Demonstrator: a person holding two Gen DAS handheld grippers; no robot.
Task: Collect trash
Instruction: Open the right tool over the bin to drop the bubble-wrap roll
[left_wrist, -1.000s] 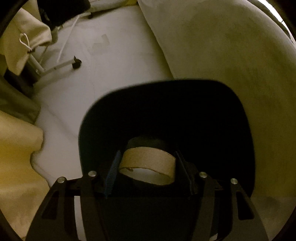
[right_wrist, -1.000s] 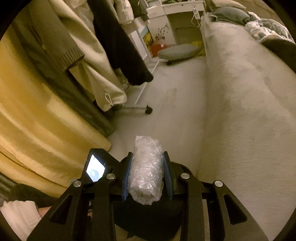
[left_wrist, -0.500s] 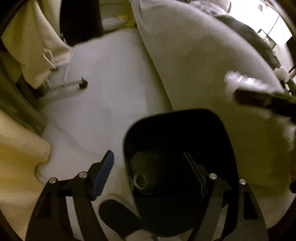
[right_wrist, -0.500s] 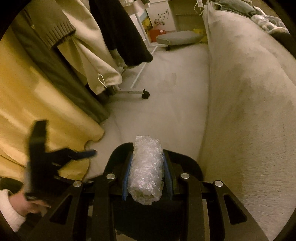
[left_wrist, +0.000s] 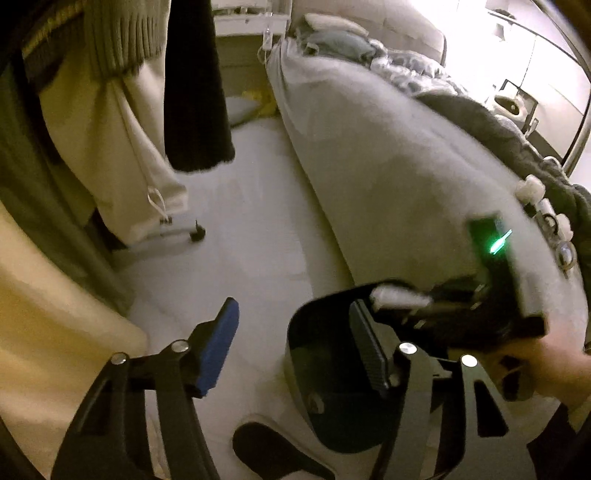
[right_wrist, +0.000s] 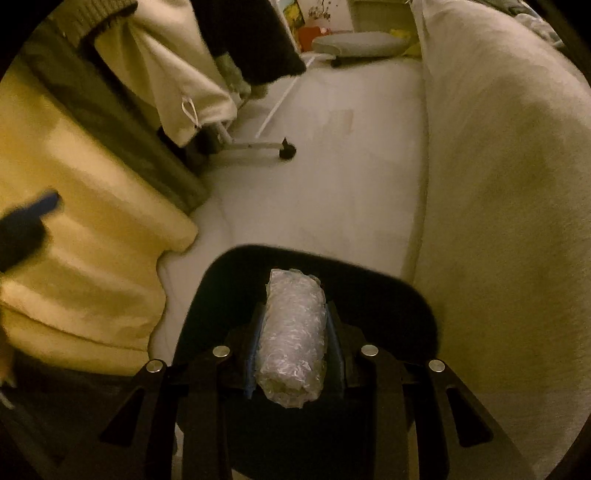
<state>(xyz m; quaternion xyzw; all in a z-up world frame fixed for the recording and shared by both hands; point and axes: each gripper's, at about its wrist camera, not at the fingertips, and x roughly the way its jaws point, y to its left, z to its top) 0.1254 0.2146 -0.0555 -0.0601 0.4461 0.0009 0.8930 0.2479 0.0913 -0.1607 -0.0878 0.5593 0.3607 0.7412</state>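
Bubble-wrap roll (right_wrist: 291, 336) sits clamped in the right tool (right_wrist: 295, 347), lowered over the black bin (right_wrist: 406, 295). Cardboard tube gone from the left tool (left_wrist: 295, 347), dropped inside; its jaws are closing on nothing, lifted clear. One piece binned, one about to follow. Beyond: pale floor (right_wrist: 332, 166), bed (left_wrist: 388, 166), hanging clothes (left_wrist: 122, 122).

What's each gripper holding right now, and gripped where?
Right gripper: bubble-wrap roll, pads on its long sides, over the black bin. Left gripper: nothing between its closing jaws.
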